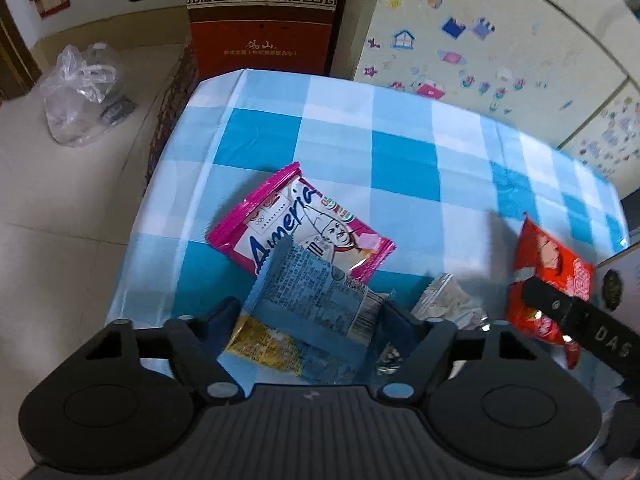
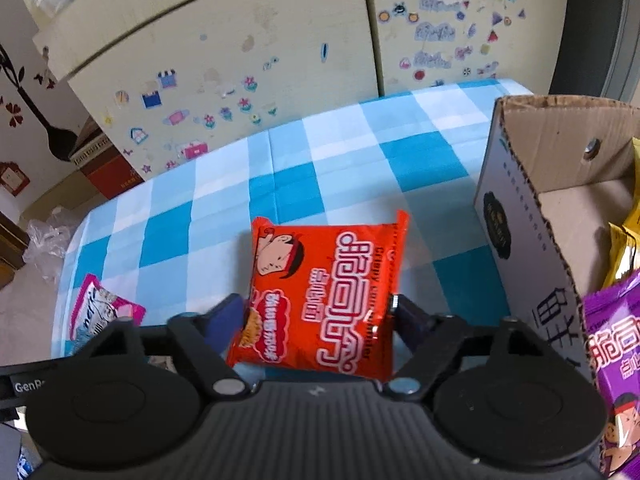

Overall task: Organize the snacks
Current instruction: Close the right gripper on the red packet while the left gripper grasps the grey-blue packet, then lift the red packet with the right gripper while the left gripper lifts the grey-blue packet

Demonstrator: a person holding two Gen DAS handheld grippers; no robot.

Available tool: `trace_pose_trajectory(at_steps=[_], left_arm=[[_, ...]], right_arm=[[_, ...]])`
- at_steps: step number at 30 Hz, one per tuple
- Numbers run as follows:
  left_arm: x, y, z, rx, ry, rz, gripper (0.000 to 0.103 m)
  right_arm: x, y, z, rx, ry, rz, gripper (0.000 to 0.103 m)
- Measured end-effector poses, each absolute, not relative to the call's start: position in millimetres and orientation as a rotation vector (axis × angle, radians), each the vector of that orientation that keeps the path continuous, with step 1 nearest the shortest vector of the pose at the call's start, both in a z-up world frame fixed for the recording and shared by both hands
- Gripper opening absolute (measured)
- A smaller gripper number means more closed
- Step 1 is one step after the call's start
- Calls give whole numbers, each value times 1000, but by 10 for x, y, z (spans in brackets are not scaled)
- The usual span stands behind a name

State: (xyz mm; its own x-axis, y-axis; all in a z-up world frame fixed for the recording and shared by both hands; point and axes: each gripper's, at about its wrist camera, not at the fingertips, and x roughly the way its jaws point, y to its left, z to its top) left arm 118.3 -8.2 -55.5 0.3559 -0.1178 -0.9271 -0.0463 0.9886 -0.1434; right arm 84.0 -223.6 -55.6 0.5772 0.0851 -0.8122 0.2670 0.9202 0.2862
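Note:
My left gripper (image 1: 308,316) is shut on a blue snack packet (image 1: 316,300), held above the blue-checked tablecloth (image 1: 400,152). Beneath it lie a pink-edged packet (image 1: 296,224), a yellow packet (image 1: 260,344) and a clear silver wrapper (image 1: 444,300). My right gripper (image 2: 320,312) is shut on a red crispy-noodle packet (image 2: 324,292) and holds it over the cloth, left of an open cardboard box (image 2: 520,216). The red packet (image 1: 548,276) and the right gripper's arm also show at the right of the left wrist view. The box holds a purple packet (image 2: 612,360) and yellow packets (image 2: 624,248).
A sticker-covered cabinet (image 2: 280,60) stands behind the table. A brown carton (image 1: 264,20) stands at the table's far left corner, and a clear plastic bag (image 1: 80,92) lies on the floor. The pink packet (image 2: 104,312) shows at the left table edge.

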Motion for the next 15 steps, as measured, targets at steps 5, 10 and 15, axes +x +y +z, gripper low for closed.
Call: trace_pose_trajectory(at_steps=[5,10,15], left_arm=[[1175,-30,-471,-186,1187,-39,68],[1166,5,-406,-202,1177,-24,66],[1155,37,-313,-213,1155,-10,66]], right_arm=[[813,-2251,-495,418,938,-87,69],[782,-2261,-420,427,916,-68,66],[762,-2284,-355,448,898,-48,66]])
